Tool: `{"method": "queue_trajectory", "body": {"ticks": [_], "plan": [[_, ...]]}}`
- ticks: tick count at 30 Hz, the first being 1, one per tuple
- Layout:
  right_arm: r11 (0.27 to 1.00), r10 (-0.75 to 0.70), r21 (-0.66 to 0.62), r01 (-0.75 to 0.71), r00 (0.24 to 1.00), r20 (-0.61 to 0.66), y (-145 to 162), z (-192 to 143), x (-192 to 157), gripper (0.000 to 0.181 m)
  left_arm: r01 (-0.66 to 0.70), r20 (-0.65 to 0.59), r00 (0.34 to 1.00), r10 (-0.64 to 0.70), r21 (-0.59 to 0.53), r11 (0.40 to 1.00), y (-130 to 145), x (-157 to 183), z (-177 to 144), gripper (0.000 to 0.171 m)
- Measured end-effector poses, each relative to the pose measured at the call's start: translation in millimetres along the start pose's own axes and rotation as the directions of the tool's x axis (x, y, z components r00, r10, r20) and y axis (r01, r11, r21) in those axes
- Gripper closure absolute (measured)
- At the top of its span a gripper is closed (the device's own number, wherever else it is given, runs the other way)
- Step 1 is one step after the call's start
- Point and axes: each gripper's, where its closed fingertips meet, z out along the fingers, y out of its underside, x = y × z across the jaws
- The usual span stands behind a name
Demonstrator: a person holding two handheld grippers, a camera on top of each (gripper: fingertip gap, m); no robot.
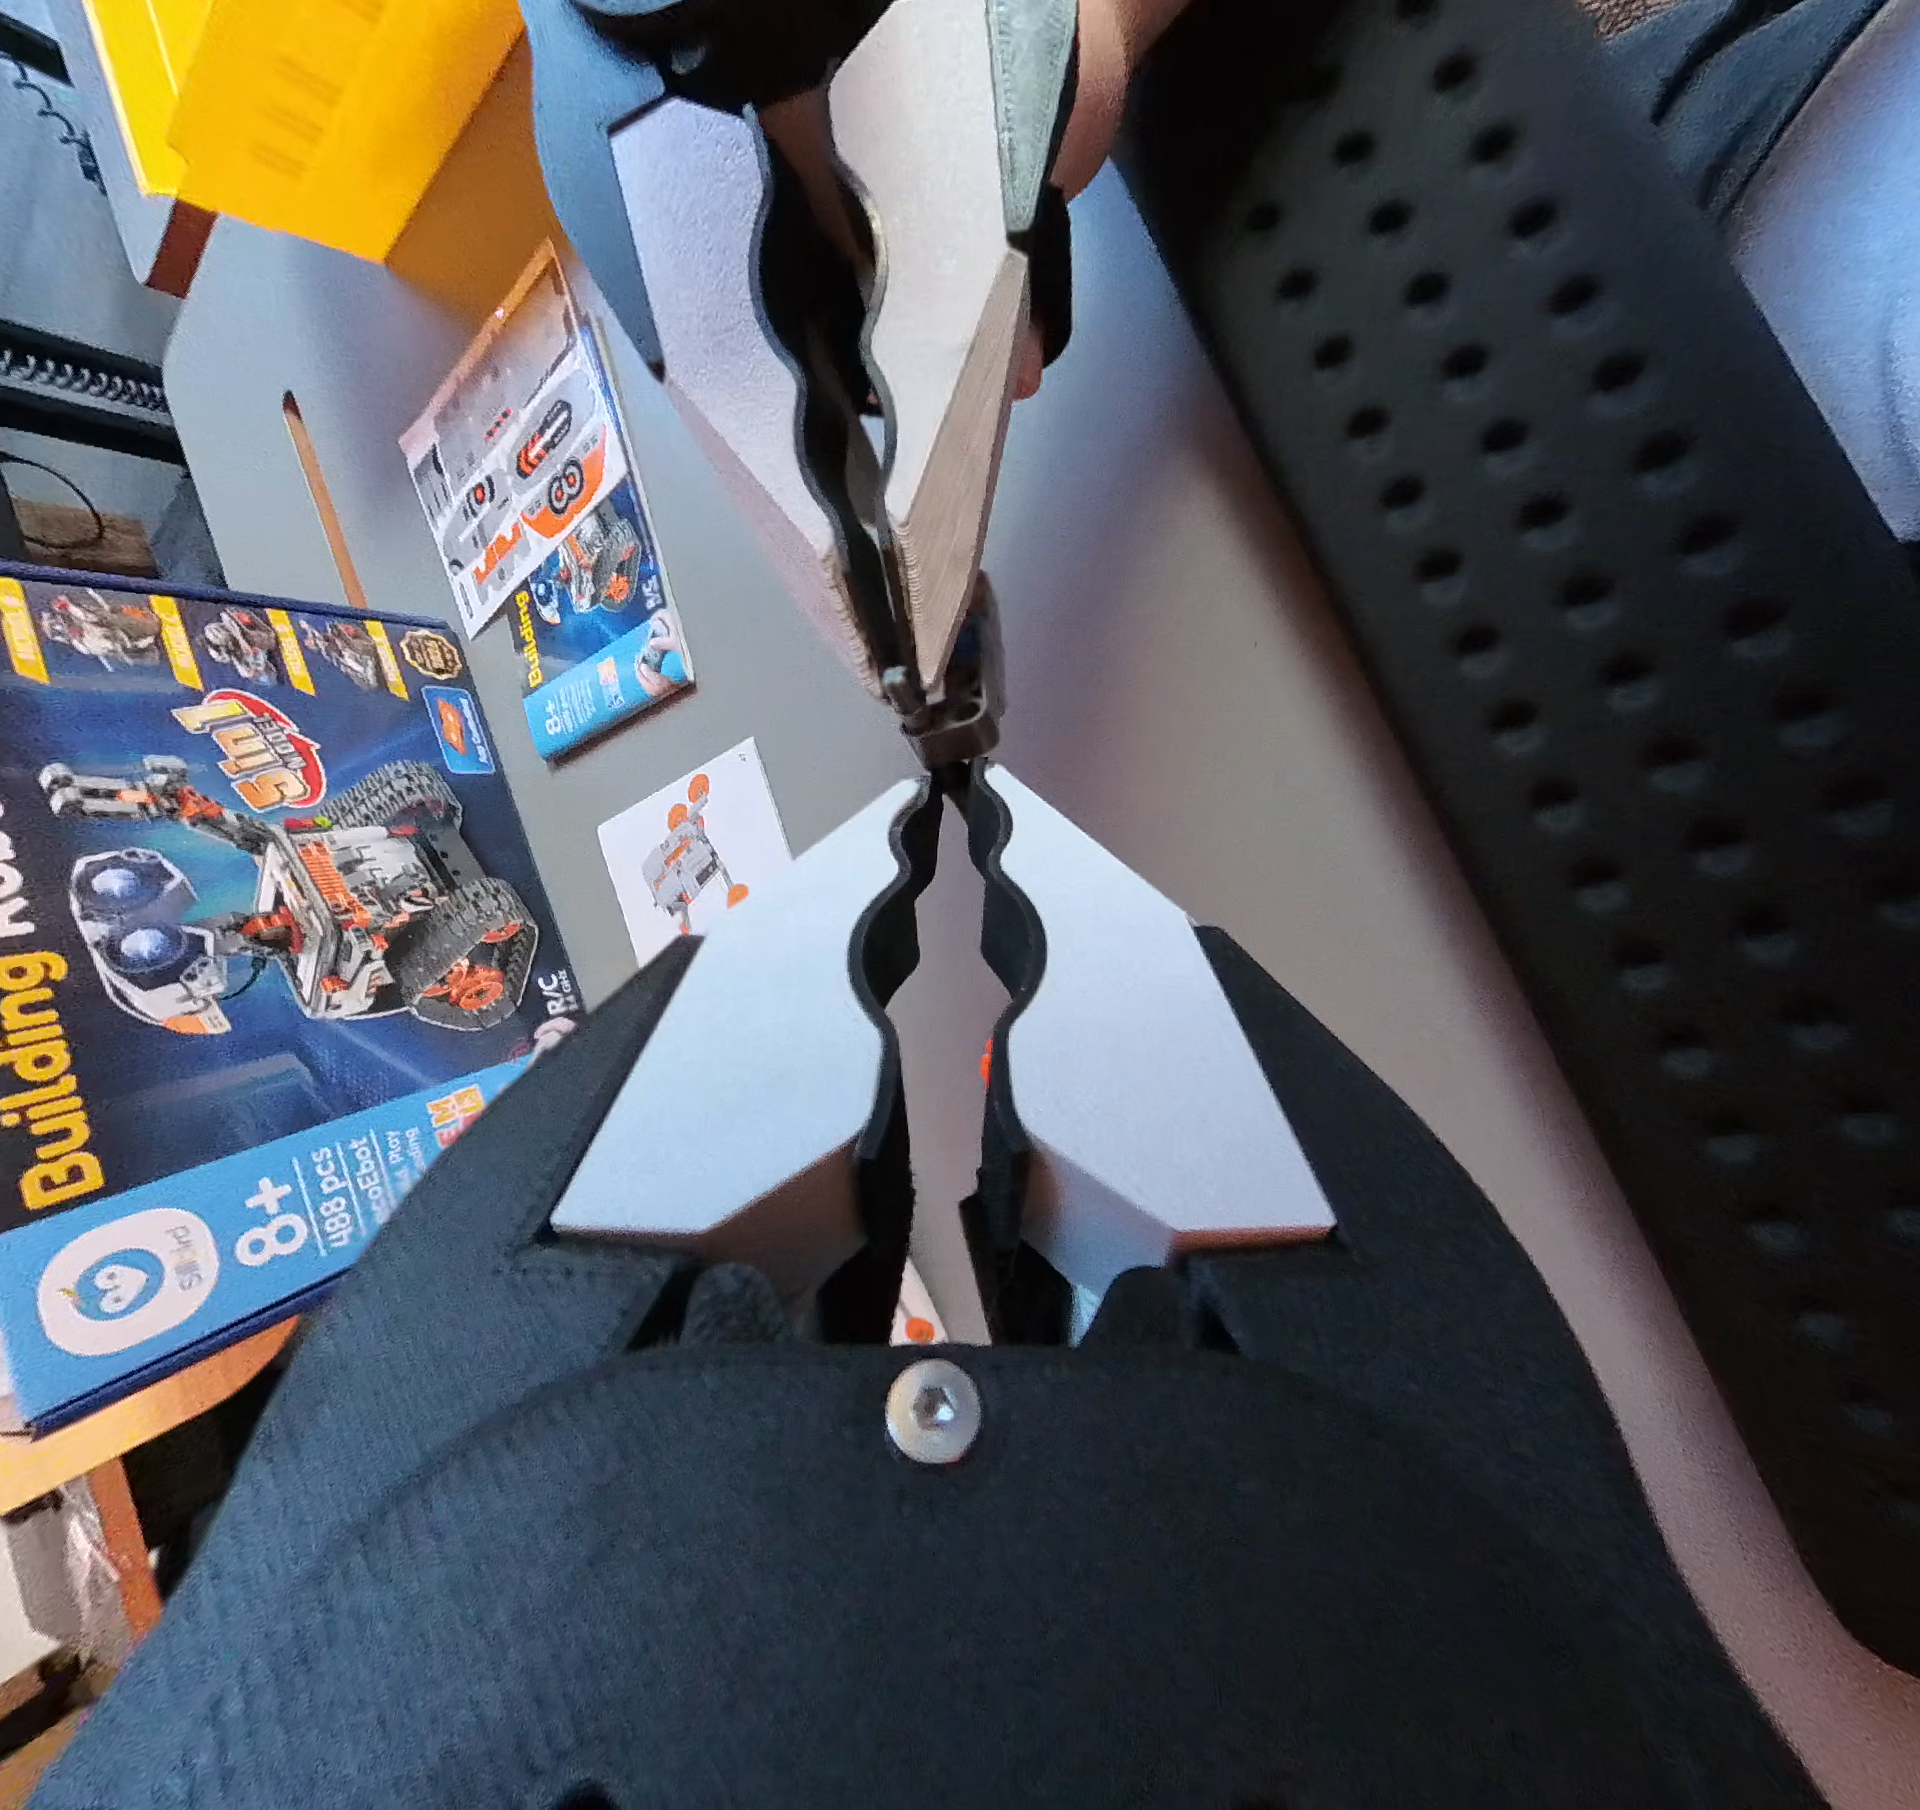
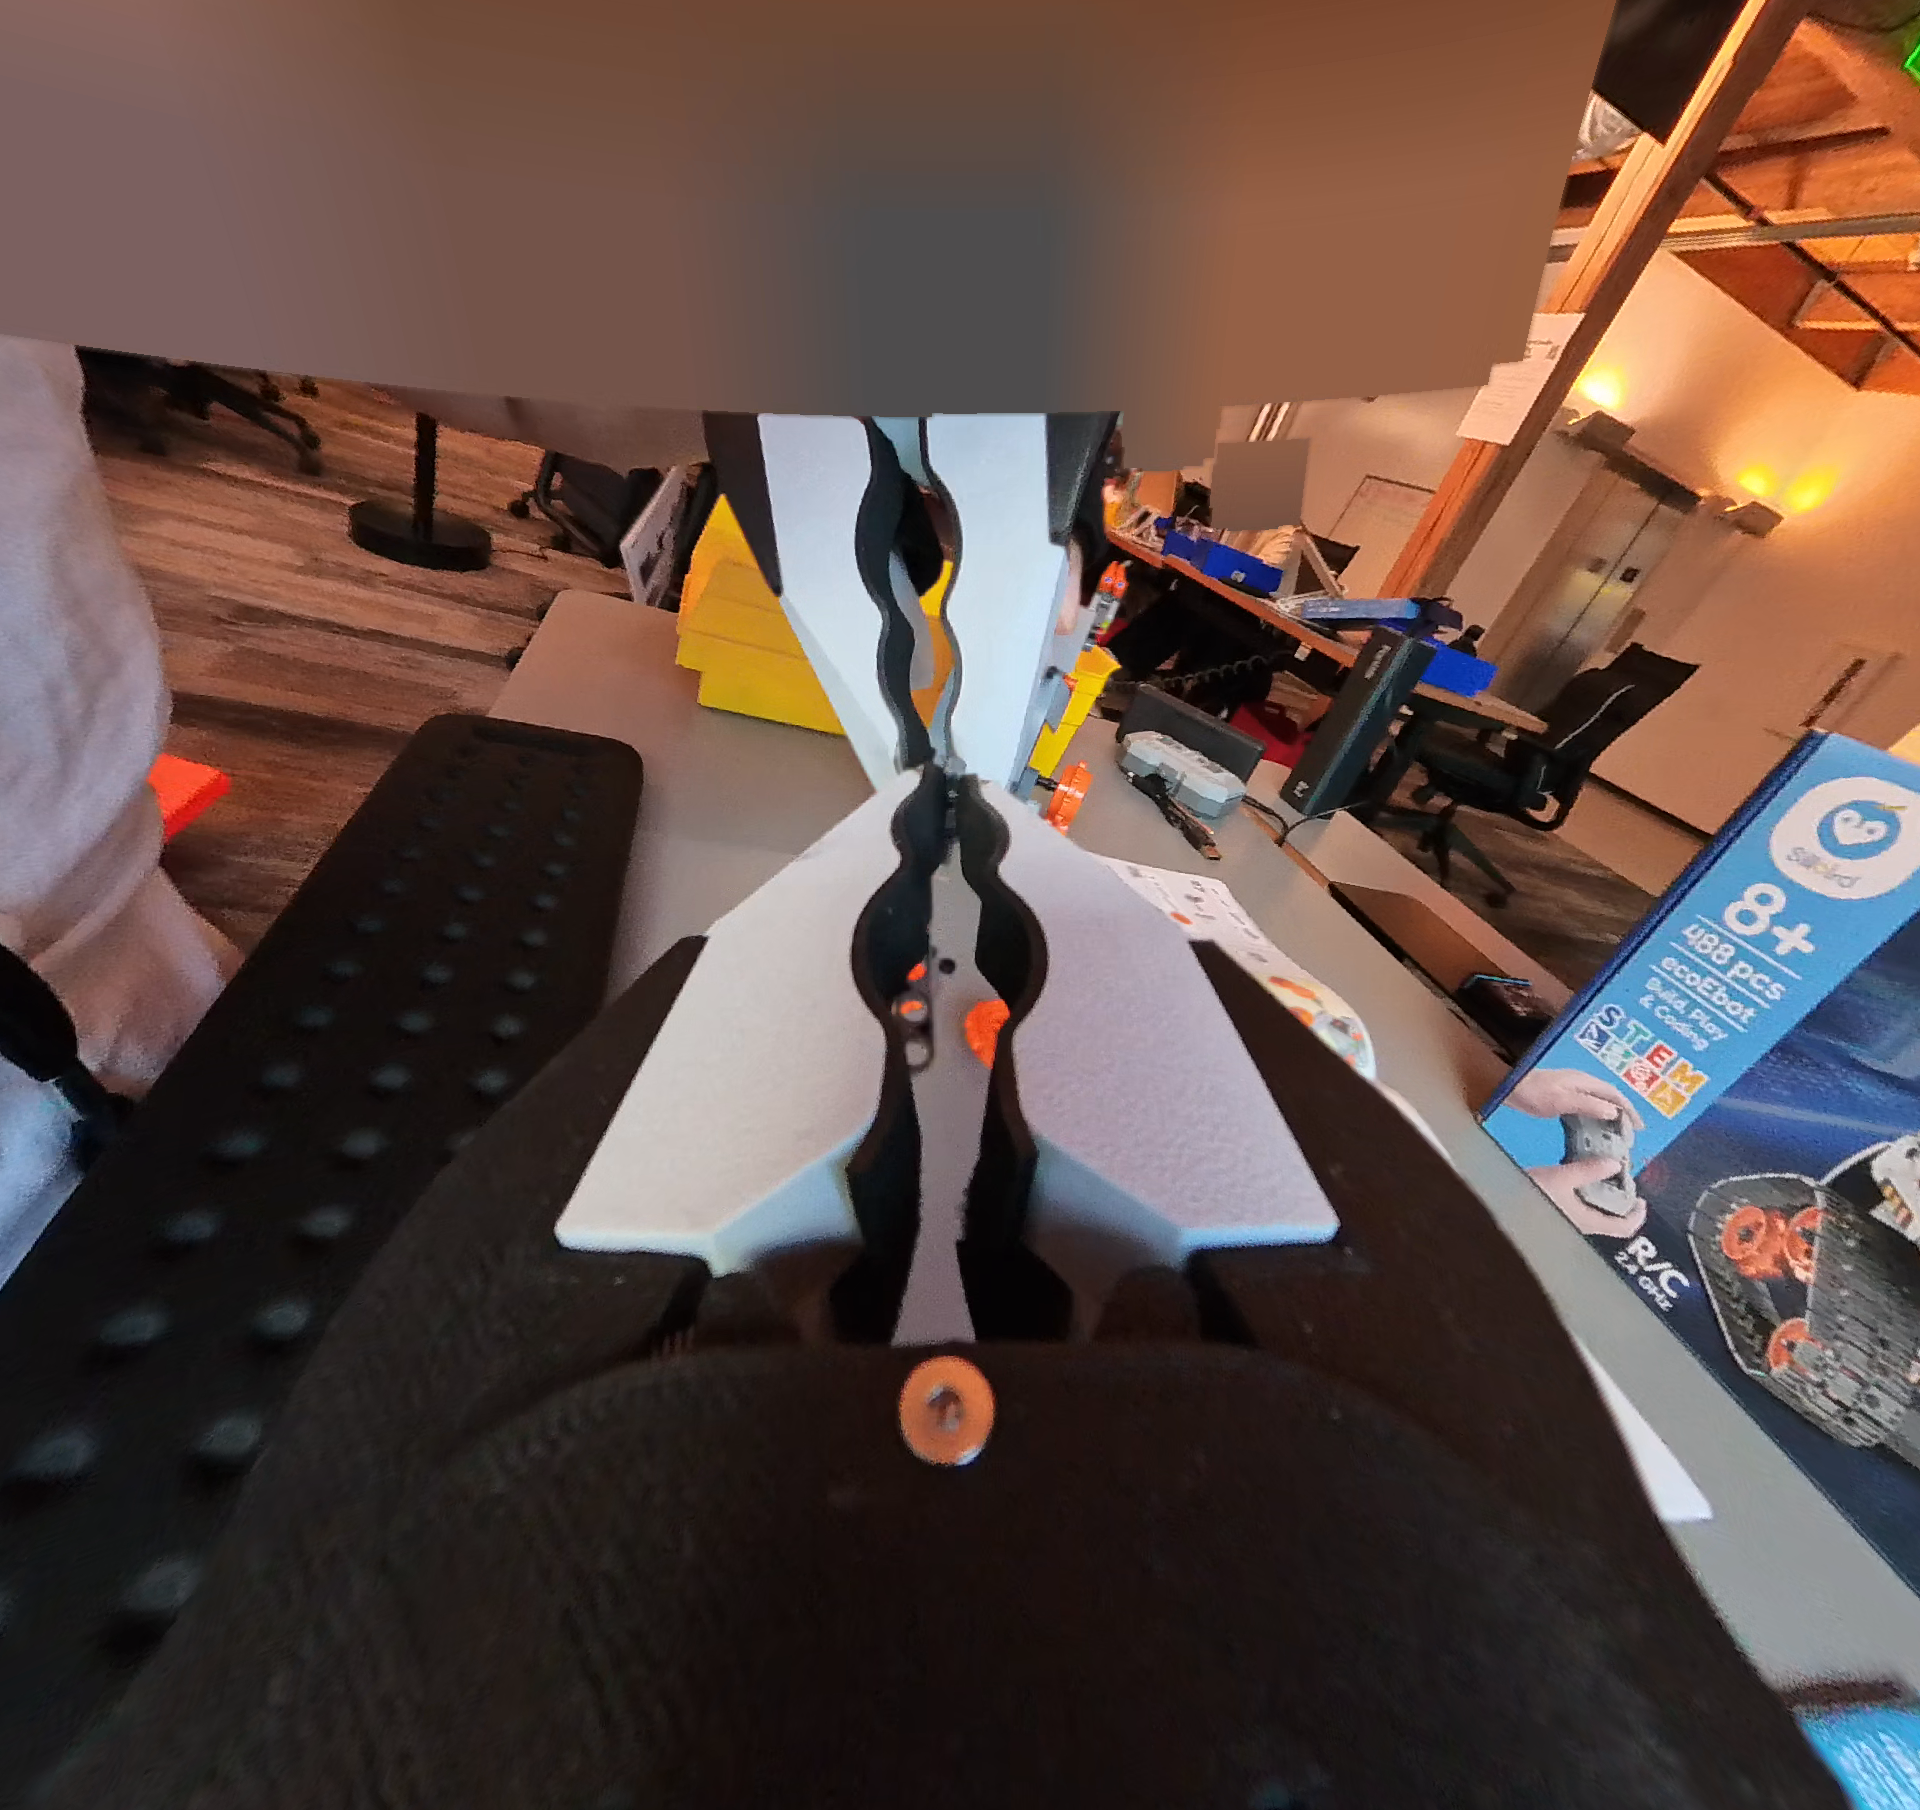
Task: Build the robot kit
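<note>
We see the left tool (image 1: 948,781) and right tool (image 1: 914,690) meeting tip to tip, both clamped on a small grey part (image 1: 954,716). A blue printed box (image 1: 239,929) sits at the surface (image 1: 1143,721) edge; yellow bins (image 2: 748,638) stand at its far end.

Left wrist view: cool, even daylight cast; grey table (image 1: 1174,825) evenly lit, soft shadows.
Right wrist view: warm amber; wall lamps (image 2: 1782,487) glow yellow, slightly blown out.
Blur: yellow bins (image 1: 312,67) smeared; black perforated mat (image 2: 343,1033) soft near frame edge.
Distortion: strong wide-angle bending at borders.
Masking: large blurred patch across upper right wrist view.
</note>
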Motion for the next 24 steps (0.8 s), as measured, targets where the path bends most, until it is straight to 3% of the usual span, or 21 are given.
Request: {"method": "queue_trajectory", "body": {"ticks": [8, 10, 13, 15, 20, 24], "plan": [[0.995, 0.092, -0.028, -0.092, 0.996, 0.005, 10.3, -5.6, 13.7, 0.181, 0.054, 0.041, 0.998, -0.055, 0.018, 0.998, 4.6, -14.0, -0.4, 0.168], [0.991, 0.099, -0.087, -0.100, 0.995, -0.012, 22.2, -5.4, 18.4, 0.181, 0.075, 0.044, 0.996, -0.079, 0.073, 0.994, -2.5, -16.1, -5.2, 0.168], [0.992, 0.118, -0.044, -0.118, 0.993, -0.007, 16.5, -4.8, 18.6, 0.181, 0.060, 0.081, 0.995, -0.063, 0.039, 0.997, 3.8, -22.7, -8.7, 0.168], [0.987, 0.156, -0.044, -0.157, 0.987, -0.029, 18.8, -4.7, 24.8, 0.157, 0.046, 0.083, 0.995, -0.046, 0.008, 0.999, 9.4, -21.7, -7.1, 0.168], [0.937, 0.350, -0.001, -0.350, 0.936, 0.027, 16.2, -0.7, 26.7, 0.131, -0.001, 0.091, 0.996, 0.010, -0.097, 0.995, 22.3, -20.7, -2.2, 0.168], [0.921, 0.388, -0.048, -0.388, 0.922, 0.000, 26.0, 10.5, 22.7, 0.133, -0.033, 0.095, 0.994, 0.047, -0.144, 0.989, 23.8, -22.5, 2.5, 0.168]]}}
